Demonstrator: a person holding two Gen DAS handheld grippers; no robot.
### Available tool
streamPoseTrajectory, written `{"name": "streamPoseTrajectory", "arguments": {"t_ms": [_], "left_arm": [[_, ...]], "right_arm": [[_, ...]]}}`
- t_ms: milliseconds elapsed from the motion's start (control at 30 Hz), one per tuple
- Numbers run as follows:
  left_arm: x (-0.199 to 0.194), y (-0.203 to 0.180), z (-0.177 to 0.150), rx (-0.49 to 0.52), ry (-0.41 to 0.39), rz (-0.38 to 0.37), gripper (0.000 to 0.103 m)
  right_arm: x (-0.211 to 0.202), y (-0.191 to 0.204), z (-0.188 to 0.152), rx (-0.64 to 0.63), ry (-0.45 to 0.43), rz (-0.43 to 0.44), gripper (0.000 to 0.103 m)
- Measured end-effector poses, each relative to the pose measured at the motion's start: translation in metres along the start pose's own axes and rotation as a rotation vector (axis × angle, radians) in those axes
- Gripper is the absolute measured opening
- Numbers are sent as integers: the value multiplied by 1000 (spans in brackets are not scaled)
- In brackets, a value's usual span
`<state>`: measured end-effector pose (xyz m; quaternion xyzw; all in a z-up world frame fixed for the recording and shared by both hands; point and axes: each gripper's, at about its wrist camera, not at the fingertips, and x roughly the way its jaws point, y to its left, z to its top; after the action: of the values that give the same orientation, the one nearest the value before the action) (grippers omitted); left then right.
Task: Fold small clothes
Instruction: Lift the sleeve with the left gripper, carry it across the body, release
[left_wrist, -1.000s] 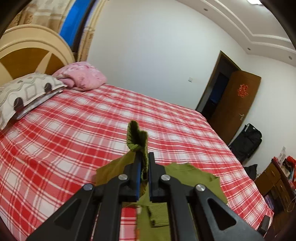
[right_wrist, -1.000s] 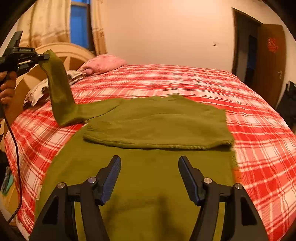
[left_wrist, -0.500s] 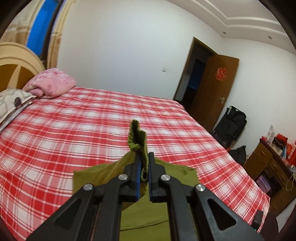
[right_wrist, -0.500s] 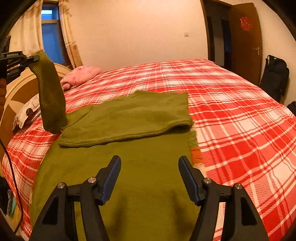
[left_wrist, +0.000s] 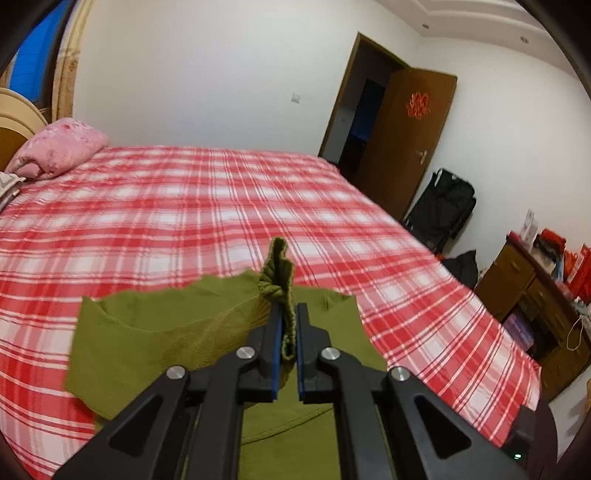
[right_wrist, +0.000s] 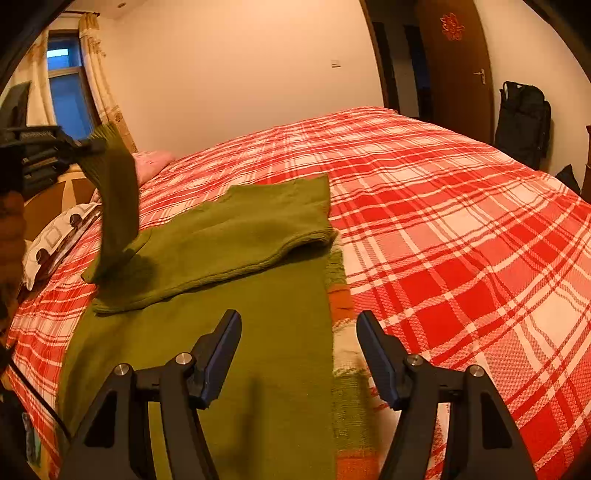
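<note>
The green sweater (right_wrist: 236, 236) is lying on the red-checked bed (right_wrist: 461, 229), partly folded, with its body spread flat over a green cloth (right_wrist: 258, 350) that covers the near part of the bed. One sleeve (right_wrist: 118, 192) is being held up off the bed by the left tongs (left_wrist: 290, 325), whose pads are clenched on the ribbed cuff (left_wrist: 277, 273); the cuff is sticking out beyond the fingertips, and the sleeve is hanging down from them to the sweater's left edge. In the right wrist view the left tongs (right_wrist: 79, 146) are seen at the far left, above the sweater's shoulder. The right tongs (right_wrist: 299, 325) are being held released, with nothing between the fingers, low over the green cloth just on the near side of the sweater's hem, clear of the knit. A pink pillow (left_wrist: 59, 147) is lying at the head of the bed.
</note>
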<state>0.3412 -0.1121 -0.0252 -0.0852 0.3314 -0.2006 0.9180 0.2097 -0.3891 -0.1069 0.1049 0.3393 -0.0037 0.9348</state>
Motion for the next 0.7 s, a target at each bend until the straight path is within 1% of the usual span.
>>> {"name": "streamPoseTrajectory", "arguments": {"t_ms": [133,233,300,333,367,400,467,500,533,567,600,633,700], "left_arm": [[32,-15,-17,0,60,-5,6],[52,-24,-28,16,87,8,7],[63,-28,-34,30,97,30,9],[68,-30,-38,29,110,27,9],[70,-31,-41,32,121,23,10],[70,-32,-44,40,126,23,14],[63,-35,-48,76,119,6,19],[55,-35,-50,101,113,6,25],[50,-33,-51,121,106,10,37],[42,-30,-53,141,93,11,45],[28,-23,-56,161,73,17,59],[21,-17,-58,175,59,32,67],[8,3,-64,212,47,88,68]], "right_arm": [[2,-6,-2,24,-10,-14,66],[4,-12,-3,44,-6,-25,66],[8,-14,-4,46,1,-28,66],[9,-15,-4,44,3,-29,66],[12,-15,-5,39,9,-29,66],[13,-16,-6,38,15,-25,66],[17,-20,-6,55,30,-15,66],[16,-22,-5,63,27,-14,66],[16,-24,-4,63,22,-14,66],[15,-24,-3,60,18,-15,66],[14,-24,-2,57,15,-12,66],[14,-25,-1,58,15,-6,66],[15,-24,-1,63,33,8,66]]}}
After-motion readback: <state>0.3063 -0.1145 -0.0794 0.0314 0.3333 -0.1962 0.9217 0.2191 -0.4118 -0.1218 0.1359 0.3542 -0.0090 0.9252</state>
